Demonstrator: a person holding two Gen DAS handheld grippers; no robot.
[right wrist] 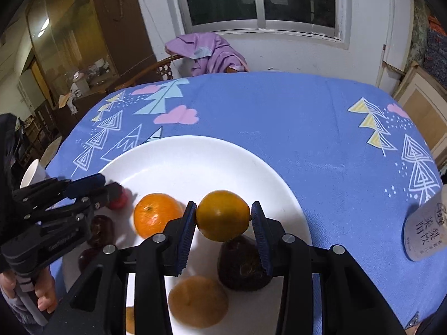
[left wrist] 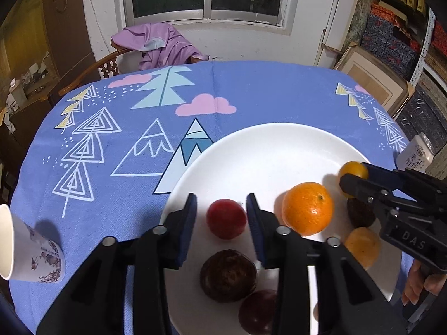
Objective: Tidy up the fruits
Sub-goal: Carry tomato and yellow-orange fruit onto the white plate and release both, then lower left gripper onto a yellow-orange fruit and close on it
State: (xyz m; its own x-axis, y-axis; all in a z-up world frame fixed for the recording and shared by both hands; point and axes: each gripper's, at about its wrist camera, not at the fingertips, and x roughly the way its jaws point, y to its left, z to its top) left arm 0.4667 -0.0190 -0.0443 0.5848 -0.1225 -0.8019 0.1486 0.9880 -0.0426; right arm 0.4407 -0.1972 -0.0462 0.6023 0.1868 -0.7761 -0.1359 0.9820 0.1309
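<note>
Nearest the lens in the left wrist view, the left gripper [left wrist: 220, 212] stood part-way open astride a red fruit [left wrist: 226, 219] on the white plate [left wrist: 265, 145]; a gap showed on both sides, so nothing was held. Seen from the right wrist, the right gripper [right wrist: 222, 217] straddled a yellow-orange fruit [right wrist: 222, 215]; its left pad appeared to touch the skin while the right pad stood just clear, so I judged it loose rather than clamped, though whether the fruit rested on the dark fruit [right wrist: 243, 265] beneath it I could not tell.

By my reckoning the task was nearly finished; every fruit in view lay on the plate: a bright orange [left wrist: 307, 209], a dark brown fruit [left wrist: 228, 275], a dark purple one [left wrist: 258, 310], a pale orange one [left wrist: 361, 247], and none on the blue tablecloth [left wrist: 265, 92] covering the worktop. What seemed left was drawing both grippers away without rolling anything.

Around the plate, a paper cup [left wrist: 28, 248] lay tipped at the left edge; a white bottle [right wrist: 426, 229] stood to the right, well clear; a chair with a purple cloth [left wrist: 159, 44] sat beyond; the crowded fruits themselves were the only obstacle.
</note>
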